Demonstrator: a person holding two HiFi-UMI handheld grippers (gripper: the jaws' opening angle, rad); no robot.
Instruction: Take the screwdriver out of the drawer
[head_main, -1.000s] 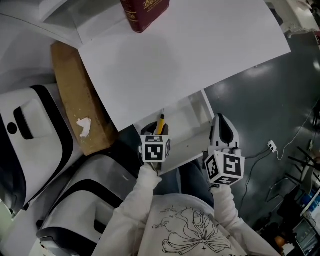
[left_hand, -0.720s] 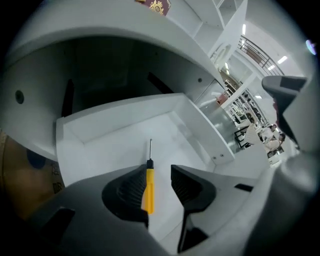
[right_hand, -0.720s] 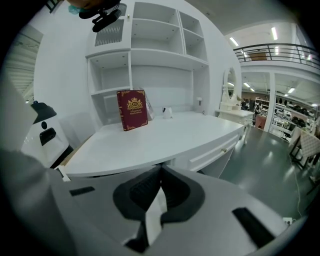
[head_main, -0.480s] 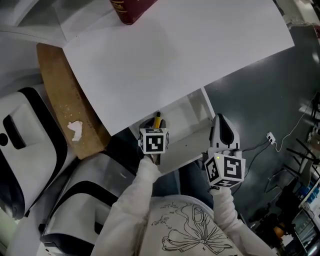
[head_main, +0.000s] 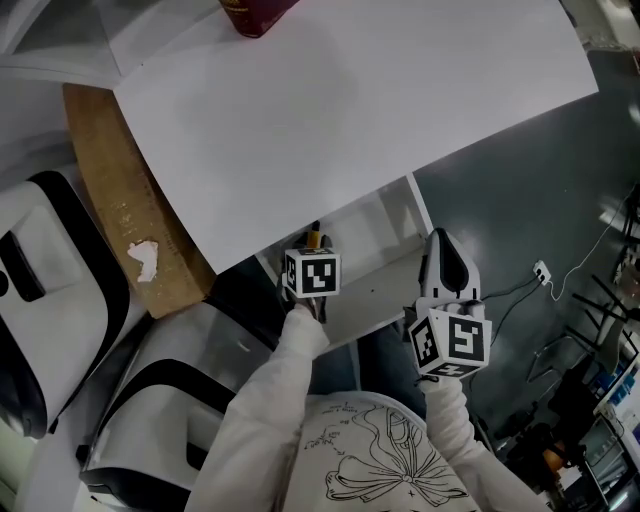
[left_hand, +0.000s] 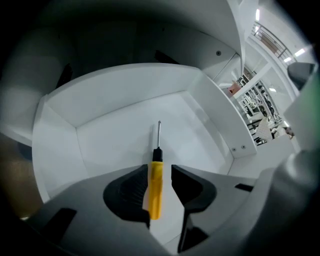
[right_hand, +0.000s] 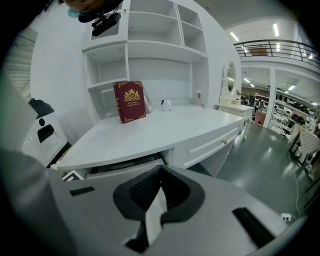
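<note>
Two grippers in play, and the left gripper (left_hand: 159, 169) is the one at the goods. It points steeply down into the open drawer (left_hand: 60, 135). Its jaws have just been opening and now stand wide apart, with the yellow handle of the screwdriver (left_hand: 156, 187) lying between the pads (left_hand: 131, 187). The handle runs close along the left pad and there's a clear gap to the right one, so nothing is squeezing it. It lies flat on the white drawer floor. In the left gripper view the metal shaft pokes toward 12 o'clock and the butt of the handle sits toward 6, around the middle of the floor and well clear of the back wall.

From the head view, the drawer sticks out from under the white desk top (head_main: 350, 110) at its 6 o'clock edge. Only a bit of yellow peeks out at 12 o'clock of the left gripper's marker cube (head_main: 312, 273).

The right gripper (right_hand: 161, 167) hangs at about 4 o'clock of the left one, by the drawer's front corner. Its jaw tips are pressed together with nothing in them. Its own view looks across the desk, where a dark red book (right_hand: 130, 101) stands upright at roughly 11 o'clock. A brown board (head_main: 120, 200) lies at 9 o'clock of the desk top in the head view.
</note>
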